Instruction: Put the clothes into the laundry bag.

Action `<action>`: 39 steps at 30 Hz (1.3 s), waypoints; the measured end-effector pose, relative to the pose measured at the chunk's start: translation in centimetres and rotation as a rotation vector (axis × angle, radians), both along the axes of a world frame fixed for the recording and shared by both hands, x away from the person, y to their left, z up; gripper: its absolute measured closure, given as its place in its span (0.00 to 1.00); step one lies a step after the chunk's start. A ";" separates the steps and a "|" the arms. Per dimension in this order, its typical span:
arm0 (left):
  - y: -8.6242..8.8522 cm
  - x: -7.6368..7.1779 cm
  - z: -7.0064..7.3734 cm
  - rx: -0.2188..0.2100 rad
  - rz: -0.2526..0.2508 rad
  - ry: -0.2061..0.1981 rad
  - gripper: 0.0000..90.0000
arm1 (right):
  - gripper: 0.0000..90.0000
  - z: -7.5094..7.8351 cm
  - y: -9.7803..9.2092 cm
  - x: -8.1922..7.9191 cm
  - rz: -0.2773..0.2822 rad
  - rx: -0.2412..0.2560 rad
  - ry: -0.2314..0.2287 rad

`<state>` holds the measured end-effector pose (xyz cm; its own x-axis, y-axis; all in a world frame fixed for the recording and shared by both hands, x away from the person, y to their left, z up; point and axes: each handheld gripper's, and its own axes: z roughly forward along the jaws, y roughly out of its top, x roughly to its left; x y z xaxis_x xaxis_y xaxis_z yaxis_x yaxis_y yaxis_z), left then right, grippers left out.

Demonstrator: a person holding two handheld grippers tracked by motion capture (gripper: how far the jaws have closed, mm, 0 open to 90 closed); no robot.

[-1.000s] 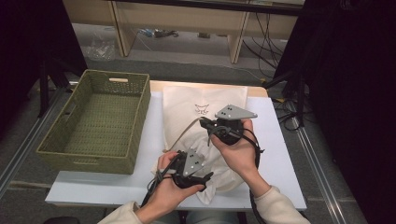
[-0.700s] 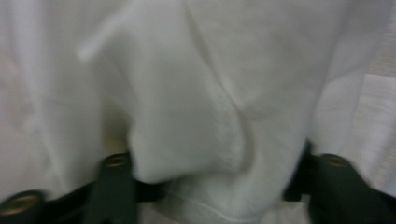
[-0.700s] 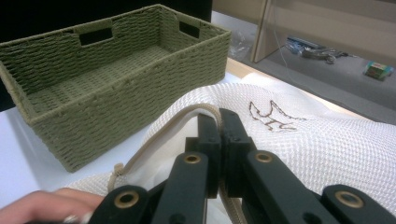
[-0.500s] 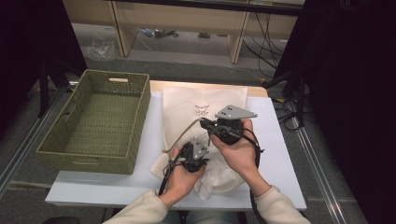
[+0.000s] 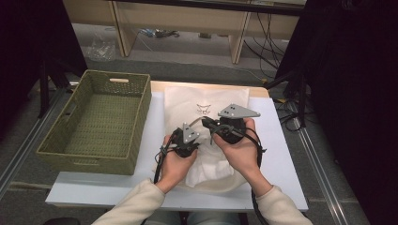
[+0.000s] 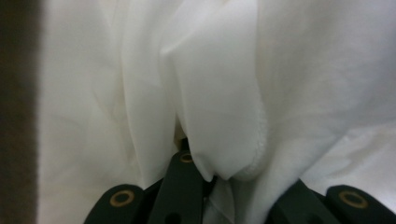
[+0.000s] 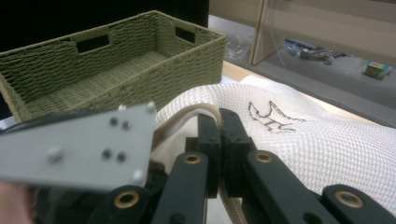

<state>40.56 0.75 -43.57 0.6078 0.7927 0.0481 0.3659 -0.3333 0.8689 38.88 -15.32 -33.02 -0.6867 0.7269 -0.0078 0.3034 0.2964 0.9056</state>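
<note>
Mesh bag (image 5: 206,105) lies flat on the table (image 5: 277,154), right of the basket (image 5: 96,124), its near end open toward the person. White cloth (image 5: 206,164) sits half in that mouth, half spilling onto the table's near edge. Judged from this, stuffing the cloth into the bag is underway, maybe halfway: the mouth is held open and a fold is gripped, but most of the cloth is outside. Left to do, likely: push the rest in, let go, maybe move the bag to the basket, which holds nothing.

Right gripper (image 7: 219,135) has its jaws pressed together on the bag's tan rim band (image 7: 184,114), lifting the upper lip; in the high view it (image 5: 213,127) sits at the mouth, grey plate on top. Left gripper (image 6: 219,179) pinches a fold of cloth (image 6: 215,93) between its jaws, the fold bunching up right in front of its camera; from above it (image 5: 184,145) is just beside the right one, at the mouth.

Materials: the bag is off-white woven mesh with a fine diamond texture, soft, rectangular, with a small dark outline logo (image 7: 271,116). The cloth is smooth, thin, plain white, heavily creased, with one hemmed edge showing. The basket is olive woven wicker, rectangular, stiff, with cut-out handles. The table top is smooth pale laminate.
</note>
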 end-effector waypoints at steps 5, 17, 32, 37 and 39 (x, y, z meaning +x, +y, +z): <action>0.0 0.4 -0.6 0.005 0.020 -0.005 0.93 | 0.99 -0.3 0.2 0.1 0.009 -0.005 0.008; 0.8 -2.5 -0.5 0.141 -0.156 -0.031 0.51 | 0.99 -0.3 0.1 -0.1 0.002 -0.011 0.014; 0.4 -7.3 -1.7 0.176 -0.294 0.040 0.27 | 0.99 -0.3 0.2 -0.2 -0.001 -0.014 0.017; -0.2 -6.2 -3.8 0.266 -0.265 0.062 0.25 | 0.99 -0.3 0.1 -0.2 0.008 -0.021 0.016; -0.2 -5.8 -4.4 0.264 -0.259 0.083 0.27 | 0.99 -0.4 0.2 -0.1 0.008 -0.016 0.011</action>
